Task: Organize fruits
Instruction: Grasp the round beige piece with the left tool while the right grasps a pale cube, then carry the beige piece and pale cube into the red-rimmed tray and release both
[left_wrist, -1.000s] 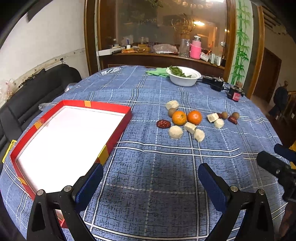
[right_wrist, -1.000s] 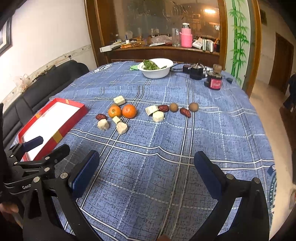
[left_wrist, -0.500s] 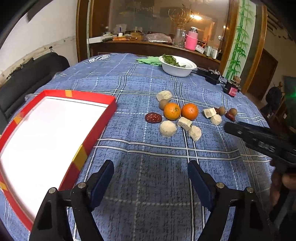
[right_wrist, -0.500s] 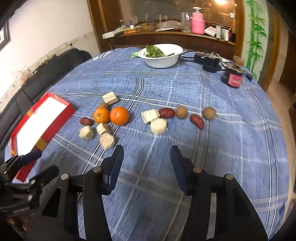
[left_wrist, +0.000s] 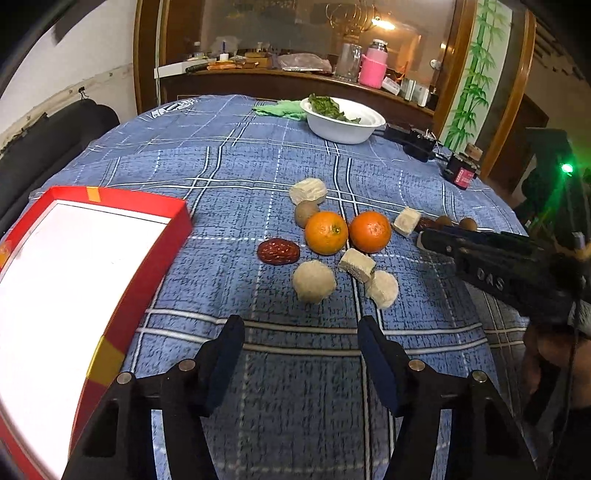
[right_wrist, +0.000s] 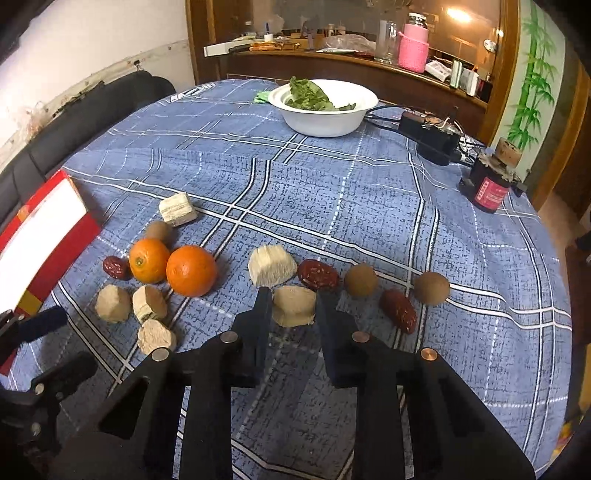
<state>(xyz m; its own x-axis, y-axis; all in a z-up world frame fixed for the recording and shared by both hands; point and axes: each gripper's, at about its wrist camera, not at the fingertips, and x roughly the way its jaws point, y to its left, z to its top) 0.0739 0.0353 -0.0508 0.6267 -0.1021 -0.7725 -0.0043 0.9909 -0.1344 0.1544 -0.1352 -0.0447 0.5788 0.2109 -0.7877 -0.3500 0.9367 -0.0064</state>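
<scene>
Two oranges (left_wrist: 326, 232) (left_wrist: 369, 231), red dates (left_wrist: 277, 251), brown round fruits (left_wrist: 305, 213) and pale cake pieces (left_wrist: 314, 281) lie on the blue plaid tablecloth (left_wrist: 229, 155). My left gripper (left_wrist: 300, 330) is open and empty, just short of a round pale piece. In the right wrist view my right gripper (right_wrist: 293, 295) has its fingers around a pale piece (right_wrist: 294, 305), narrowly open, with a gap showing on the right side. Oranges (right_wrist: 191, 270) lie to its left, dates (right_wrist: 317, 274) and brown fruits (right_wrist: 360, 279) to its right.
A red box with a white inside (left_wrist: 155, 258) stands at the left. A white bowl of greens (right_wrist: 321, 118), black adapters (right_wrist: 432, 134) and a dark jar (right_wrist: 489, 184) stand at the far side. The table edge curves down at the right.
Both grippers moved forward toward the fruit cluster. The right gripper's jaws narrowed and came around a pale piece. The left gripper's jaws narrowed somewhat.
</scene>
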